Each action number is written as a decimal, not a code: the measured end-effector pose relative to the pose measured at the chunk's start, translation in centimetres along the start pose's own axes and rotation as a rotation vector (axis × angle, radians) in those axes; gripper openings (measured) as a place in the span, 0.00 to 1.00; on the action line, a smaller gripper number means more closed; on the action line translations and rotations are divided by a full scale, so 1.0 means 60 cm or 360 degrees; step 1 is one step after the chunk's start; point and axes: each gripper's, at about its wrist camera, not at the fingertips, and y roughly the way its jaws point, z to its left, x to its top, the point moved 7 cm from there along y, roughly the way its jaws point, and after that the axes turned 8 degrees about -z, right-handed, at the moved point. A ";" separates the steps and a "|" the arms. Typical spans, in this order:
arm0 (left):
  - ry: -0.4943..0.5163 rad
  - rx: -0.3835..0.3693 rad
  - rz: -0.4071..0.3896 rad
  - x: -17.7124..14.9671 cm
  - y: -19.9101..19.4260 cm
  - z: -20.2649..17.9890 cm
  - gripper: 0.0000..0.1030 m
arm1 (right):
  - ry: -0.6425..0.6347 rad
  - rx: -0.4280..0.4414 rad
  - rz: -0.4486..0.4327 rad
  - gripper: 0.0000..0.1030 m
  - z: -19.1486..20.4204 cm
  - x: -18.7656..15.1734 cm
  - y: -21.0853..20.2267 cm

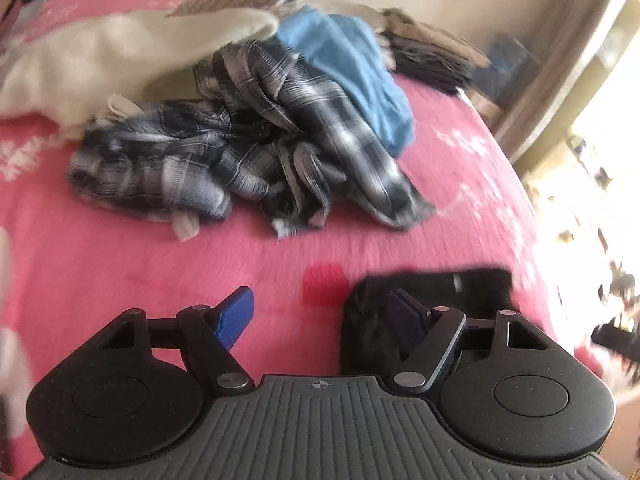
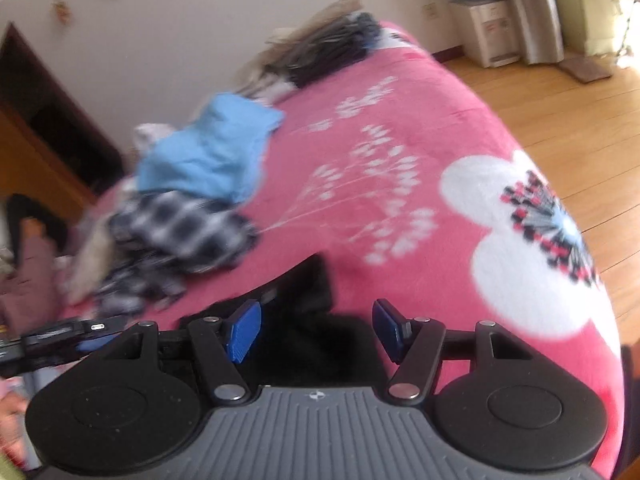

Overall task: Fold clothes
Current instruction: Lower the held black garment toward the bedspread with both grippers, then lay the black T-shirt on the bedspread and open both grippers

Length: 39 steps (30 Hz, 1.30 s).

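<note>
On the bed: a pink bedspread (image 1: 120,264) with white flower prints covered the whole surface, and all the clothes lay on it.
Unfolded heap: a cream garment (image 1: 100,64), a crumpled plaid shirt (image 1: 248,148) and a blue garment (image 1: 352,68) lay tangled together, well ahead of both tools.
Folded stack: dark and tan pieces (image 2: 328,52) sat at the far edge of the bed, beyond the heap.
Black garment (image 1: 432,292): a small folded piece lay flat just under the tools; in the left view it sat behind the right-hand blue pad only, while in the right view it lay beneath and between both pads.
Left gripper (image 1: 324,316): jaws stood apart, nothing clamped between the pads, bare bedspread showing in the gap.
Right gripper (image 2: 316,330): jaws stood apart above the black garment, pads not pressing on it.
</note>
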 end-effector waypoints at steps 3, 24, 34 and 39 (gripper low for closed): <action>0.0153 -0.0011 -0.0004 -0.029 -0.060 -0.004 0.73 | 0.0028 0.0161 0.0056 0.63 0.049 -0.031 -0.059; 0.0647 0.0024 0.0134 -0.221 -0.018 -0.050 0.26 | -0.0019 -0.0049 0.0342 0.29 0.164 -0.272 0.102; 0.0460 0.0009 -0.0122 -0.169 -0.074 -0.025 0.03 | 0.0033 0.0037 0.0229 0.01 0.169 -0.243 0.085; 0.0429 0.0176 -0.0232 -0.110 -0.071 0.015 0.03 | -0.0007 0.0104 0.0219 0.02 0.191 -0.237 0.081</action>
